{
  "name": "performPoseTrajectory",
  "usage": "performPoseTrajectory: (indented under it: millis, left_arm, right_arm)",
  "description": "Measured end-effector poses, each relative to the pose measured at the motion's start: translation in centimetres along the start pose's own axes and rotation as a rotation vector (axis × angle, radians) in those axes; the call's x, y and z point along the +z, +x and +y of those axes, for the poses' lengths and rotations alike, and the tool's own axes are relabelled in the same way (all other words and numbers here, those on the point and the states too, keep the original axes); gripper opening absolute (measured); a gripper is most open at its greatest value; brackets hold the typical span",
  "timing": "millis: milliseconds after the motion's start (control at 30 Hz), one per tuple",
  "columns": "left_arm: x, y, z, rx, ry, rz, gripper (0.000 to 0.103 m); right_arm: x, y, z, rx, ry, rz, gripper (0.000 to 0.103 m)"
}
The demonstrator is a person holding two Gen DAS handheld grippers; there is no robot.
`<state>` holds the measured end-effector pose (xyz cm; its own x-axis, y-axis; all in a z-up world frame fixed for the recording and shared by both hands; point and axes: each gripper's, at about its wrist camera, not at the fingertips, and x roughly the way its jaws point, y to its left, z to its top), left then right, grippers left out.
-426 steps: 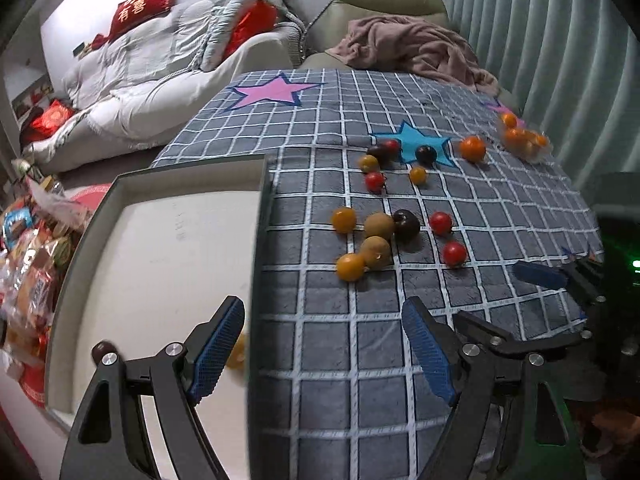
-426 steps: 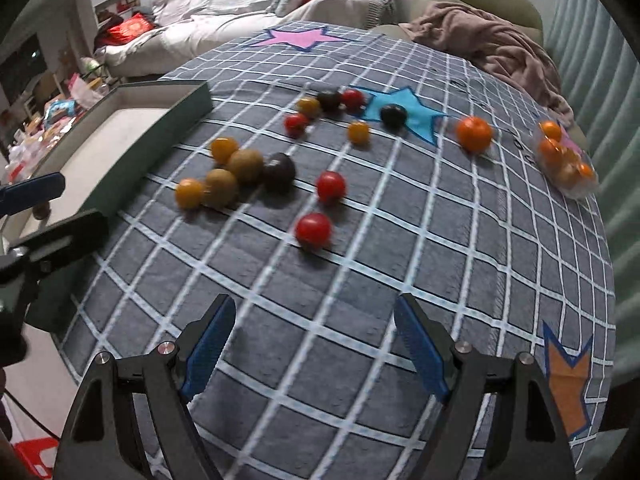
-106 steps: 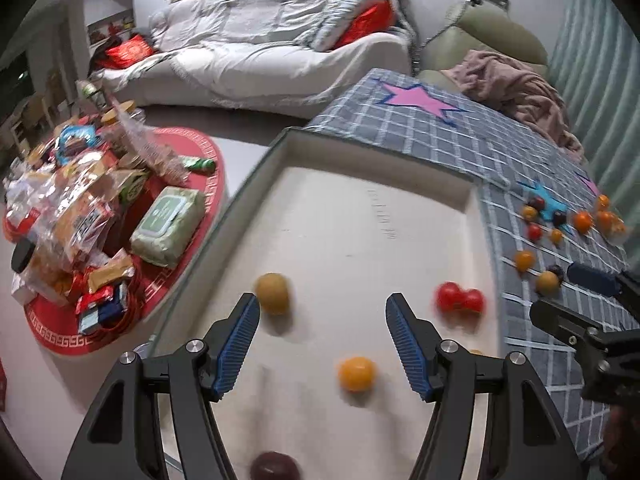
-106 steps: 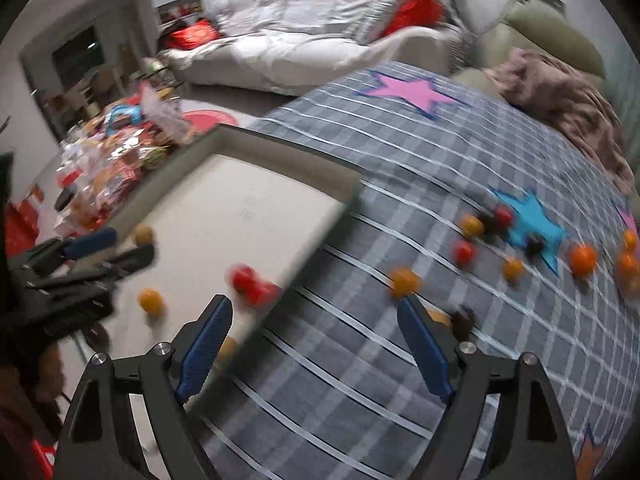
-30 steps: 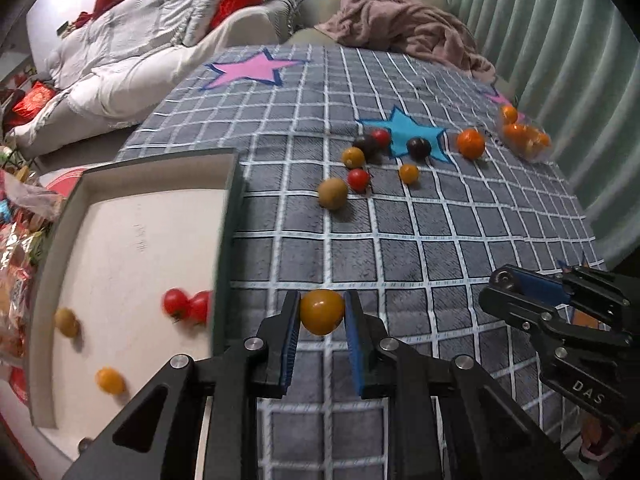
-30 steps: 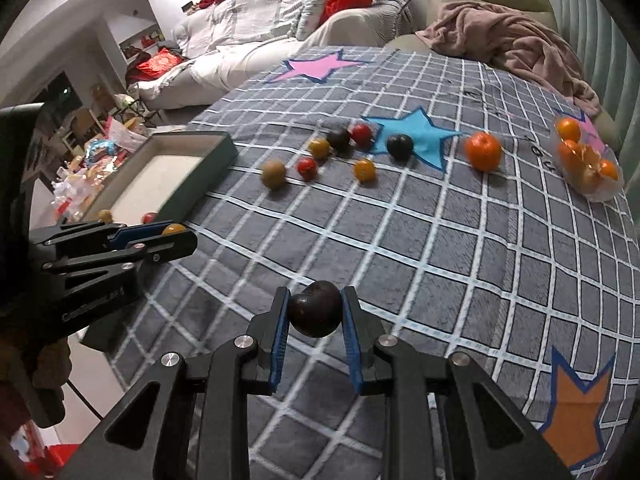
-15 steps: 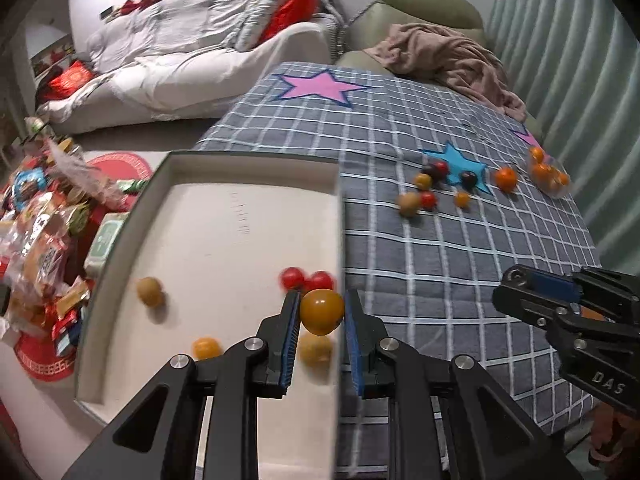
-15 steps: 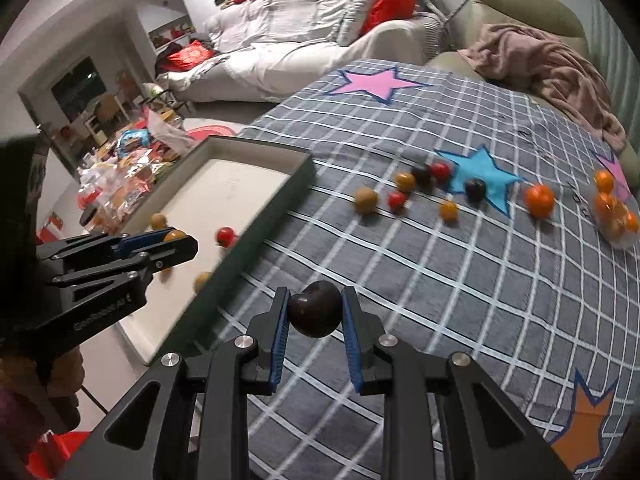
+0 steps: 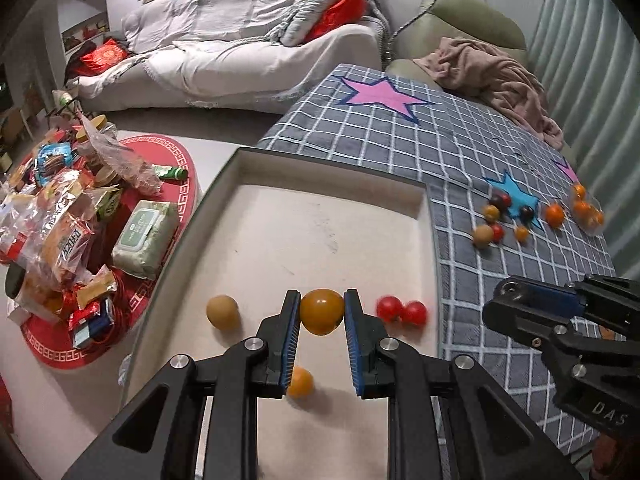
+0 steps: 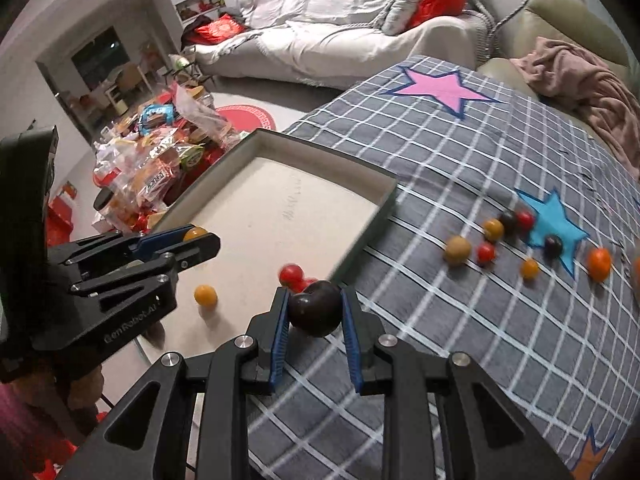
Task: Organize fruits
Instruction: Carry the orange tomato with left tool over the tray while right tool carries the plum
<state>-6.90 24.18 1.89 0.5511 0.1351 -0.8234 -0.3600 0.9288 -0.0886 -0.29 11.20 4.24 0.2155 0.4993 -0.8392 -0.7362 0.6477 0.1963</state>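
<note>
Orange fruit (image 9: 322,311) clamped between the blue pads of the left tool (image 9: 321,316), held above the floor of the tray (image 9: 428,216); half a second earlier it hung near the tray's right wall, so it has been carried inward over the tray. Dark plum (image 10: 315,307) clamped in the right tool (image 10: 314,312), now at the tray's near-right edge, having come from over the grid cloth (image 10: 460,320) a second ago. Both tools thus hold one fruit each, in transit to the tray.

Already in the tray: a tan fruit (image 9: 223,311), two red tomatoes (image 9: 401,309) touching each other, and a small orange fruit (image 9: 300,381) below the left tool.

Still on the cloth-covered surface, well apart from the tray: a loose cluster (image 10: 508,236) of tan, red, yellow and dark fruits near the blue star (image 10: 554,216), plus an orange (image 10: 599,264).

Judgement: release of both fruits is the pending step; the cluster remains to be fetched, so the task is roughly half done.
</note>
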Motion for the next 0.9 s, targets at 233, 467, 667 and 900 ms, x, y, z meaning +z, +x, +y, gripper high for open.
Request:
performPoseTrajectory:
  millis: [233,467,667,900]
  left_arm:
    - [1.5,2.1,1.1,0.034,-0.02,0.017,0.023]
    - [2.5,4.4,1.4,0.07,-0.019,0.054,0.023]
    - [2.7,6.1,1.3,0.092,-0.011,0.092,0.023]
    - [2.5,7.5,1.2,0.102,-0.006,0.148,0.023]
  right_arm:
    - [2.9,2.7,0.2,-0.012,-0.017,0.036,0.027]
    - [4.9,5.3,-0.5,-0.019,-0.002,0.072,0.027]
    - [5.6,7.5,-1.2,-0.029,0.003,0.105,0.027]
    - [5.6,9.5,-1.3,-0.046,-0.013,0.136,0.027]
